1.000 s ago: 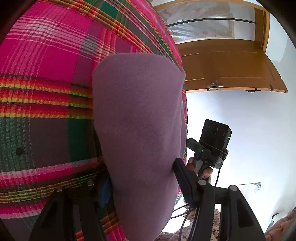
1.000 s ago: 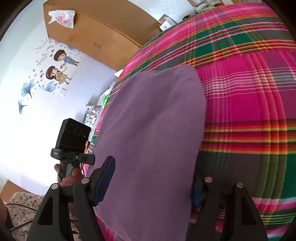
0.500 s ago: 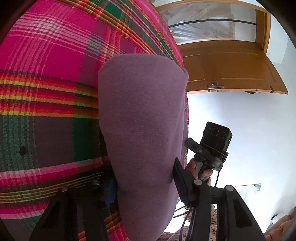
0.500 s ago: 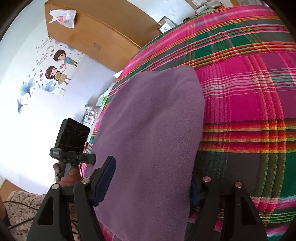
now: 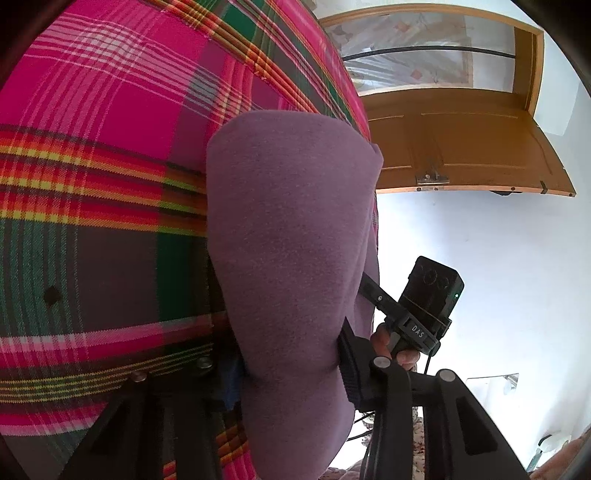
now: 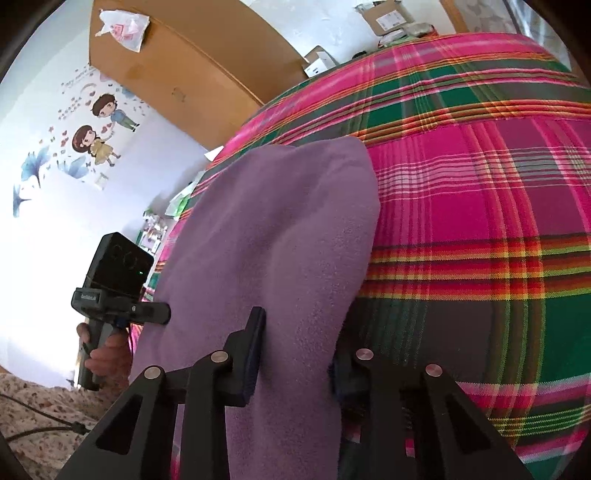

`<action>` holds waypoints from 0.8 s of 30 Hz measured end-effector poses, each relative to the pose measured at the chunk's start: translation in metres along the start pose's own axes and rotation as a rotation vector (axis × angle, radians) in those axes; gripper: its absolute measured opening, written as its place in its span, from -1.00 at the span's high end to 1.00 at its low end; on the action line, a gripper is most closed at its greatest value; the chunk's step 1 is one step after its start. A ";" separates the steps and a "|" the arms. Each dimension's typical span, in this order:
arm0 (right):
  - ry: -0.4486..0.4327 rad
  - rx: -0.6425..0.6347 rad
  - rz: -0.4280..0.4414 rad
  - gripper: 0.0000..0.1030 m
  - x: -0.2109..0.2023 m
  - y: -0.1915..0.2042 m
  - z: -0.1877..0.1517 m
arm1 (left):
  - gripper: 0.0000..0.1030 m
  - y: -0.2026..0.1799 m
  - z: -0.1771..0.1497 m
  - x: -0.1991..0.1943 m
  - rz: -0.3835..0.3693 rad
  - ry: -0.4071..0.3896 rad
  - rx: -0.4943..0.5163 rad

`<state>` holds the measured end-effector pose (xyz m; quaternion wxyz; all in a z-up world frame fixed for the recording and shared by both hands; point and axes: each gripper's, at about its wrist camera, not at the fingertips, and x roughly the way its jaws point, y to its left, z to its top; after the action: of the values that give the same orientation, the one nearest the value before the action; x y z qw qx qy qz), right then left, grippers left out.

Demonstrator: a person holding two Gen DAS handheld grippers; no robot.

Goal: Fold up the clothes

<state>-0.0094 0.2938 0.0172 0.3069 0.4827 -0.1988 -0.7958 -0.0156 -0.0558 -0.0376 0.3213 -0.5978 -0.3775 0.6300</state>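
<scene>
A folded purple fleece garment (image 5: 291, 229) lies on the pink, green and red plaid bedspread (image 5: 103, 155). Its near end bulges up between the fingers of my left gripper (image 5: 288, 365), which is shut on the thick fold. In the right wrist view the same garment (image 6: 280, 229) runs away from me, and my right gripper (image 6: 295, 350) is shut on its near edge, both pads pressed into the fleece. The two grippers hold the same end side by side. What lies under the fold is hidden.
The plaid bedspread (image 6: 480, 192) spreads far to the right. A wooden door (image 5: 461, 144) and white wall stand beyond the bed's edge. A wooden board (image 6: 192, 74), cardboard boxes (image 6: 388, 14) and wall stickers (image 6: 92, 136) are at the back. A hand (image 6: 107, 354) grips the left handle.
The right gripper's fingers have drawn together onto the fleece. The left fingers have also narrowed slightly, and the garment end has shifted a little to the right in the left wrist view.
</scene>
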 end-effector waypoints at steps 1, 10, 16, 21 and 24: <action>-0.003 0.001 -0.003 0.41 0.000 0.000 -0.001 | 0.17 0.000 0.001 0.000 0.001 -0.002 0.002; -0.034 -0.006 -0.046 0.45 -0.001 0.005 -0.003 | 0.27 -0.008 0.002 0.016 -0.001 -0.015 -0.007; -0.073 -0.023 -0.089 0.52 -0.002 0.013 -0.006 | 0.29 -0.016 0.005 0.021 0.009 -0.025 0.006; -0.109 -0.003 -0.104 0.55 -0.003 0.016 -0.008 | 0.30 -0.023 0.010 0.024 0.001 -0.025 0.020; -0.127 0.004 -0.109 0.56 -0.006 0.022 -0.007 | 0.30 -0.027 0.016 0.022 -0.004 -0.030 0.026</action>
<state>0.0056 0.2820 0.0311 0.2487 0.4420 -0.1929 -0.8400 -0.0348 -0.0247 -0.0259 0.3249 -0.5833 -0.3752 0.6430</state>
